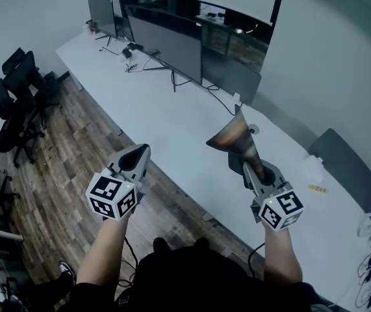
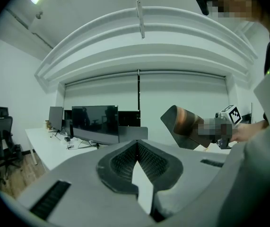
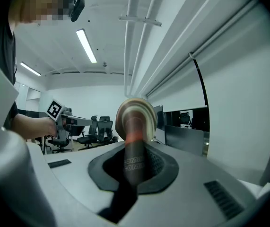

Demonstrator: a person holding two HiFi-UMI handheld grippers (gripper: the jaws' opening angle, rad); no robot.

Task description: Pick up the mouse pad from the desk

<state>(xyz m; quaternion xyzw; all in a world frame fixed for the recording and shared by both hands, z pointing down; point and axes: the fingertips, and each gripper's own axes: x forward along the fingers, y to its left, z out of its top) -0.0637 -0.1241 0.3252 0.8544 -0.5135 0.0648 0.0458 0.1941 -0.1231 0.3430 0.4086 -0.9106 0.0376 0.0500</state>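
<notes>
The mouse pad is dark with a brown-orange print. It curls up in the air above the white desk, and my right gripper is shut on its near edge. In the right gripper view the pad rises from between the jaws of that gripper and rolls over at the top. The left gripper view has the pad off to the right. My left gripper is raised over the desk's front edge, left of the pad and apart from it. Its tips meet with nothing between them.
A large monitor and a smaller one stand at the desk's far end, with cables around their feet. Black office chairs stand on the wooden floor at the left. A small white item and more cables lie at the right.
</notes>
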